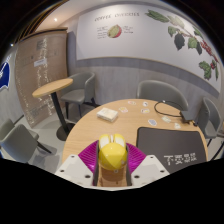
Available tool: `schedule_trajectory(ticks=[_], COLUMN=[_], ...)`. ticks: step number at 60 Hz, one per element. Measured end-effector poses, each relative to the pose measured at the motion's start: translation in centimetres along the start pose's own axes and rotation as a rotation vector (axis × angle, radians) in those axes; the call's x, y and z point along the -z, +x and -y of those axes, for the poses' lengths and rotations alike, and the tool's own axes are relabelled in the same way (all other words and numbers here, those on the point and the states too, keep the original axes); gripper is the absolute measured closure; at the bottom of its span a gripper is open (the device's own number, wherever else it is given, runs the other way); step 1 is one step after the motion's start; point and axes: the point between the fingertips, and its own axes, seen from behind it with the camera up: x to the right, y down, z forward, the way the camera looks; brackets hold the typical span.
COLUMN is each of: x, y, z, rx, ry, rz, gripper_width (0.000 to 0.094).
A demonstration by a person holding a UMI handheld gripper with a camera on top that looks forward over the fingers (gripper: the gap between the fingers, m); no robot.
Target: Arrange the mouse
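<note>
A yellow mouse [112, 155] is held between the jaws of the gripper [112, 166]; both purple pads [88, 158] are pressed against its sides, so the jaws are clamped on it. The mouse is carried above the near edge of a round wooden counter [120, 128]. A dark mouse mat [170, 147] with white lettering is seen just to the right of the mouse, flat on the counter. A small pale block [107, 115] lies beyond the mouse, and white items [165, 107] are noted near the far edge. A second round table [52, 88] and grey chairs [78, 92] stand further off.
</note>
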Motion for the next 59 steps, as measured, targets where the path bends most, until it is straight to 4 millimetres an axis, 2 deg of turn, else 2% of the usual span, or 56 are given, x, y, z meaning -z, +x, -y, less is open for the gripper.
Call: schedule_trajectory(ticks=[5,9,11,14,17,18,20,23,26,31,35,38,42,45,46,51,59], x=[3.8,7.2,8.5,9.4,9.9,9.5,8.9,7.6,6.4,5.9,5.1,5.6,6.1,7.5,8.0,11.5,17.5], y=[1.7,4.6,6.7,10.3,14.3,15.4,17.2,18.7,19.4,20.0,19.8,19.6,19.6,20.0,20.1,20.2,19.7], z=[4.4,7.1,7.7,6.9,4.4,4.2,1.9,-1.0,-3.9,-5.5,-5.1,-5.5,-4.8,-4.6,-4.4,-2.7,-3.9], rx=[-0.011,-0.053,-0.068,-0.06,-0.068,-0.07,-0.07,-0.107,-0.146,-0.184,-0.171,-0.155,-0.129,-0.119,-0.12,-0.147,-0.213], ry=[0.138,0.215,0.235,0.232,0.207,0.182,0.138,0.07,0.019,-0.04,-0.033,-0.043,-0.026,0.025,0.046,0.161,0.291], rz=[0.004,-0.031,-0.062,-0.129,-0.203,-0.227,-0.268,-0.283,-0.264,-0.24,-0.216,-0.186,-0.17,-0.176,-0.177,-0.173,-0.137], gripper_width=[0.0557,0.0557,0.0558,0.0558,0.0559,0.0559,0.0559,0.0559,0.0557,0.0533,0.0459,0.0382,0.0226,0.0084,0.0064,0.0072,0.0075])
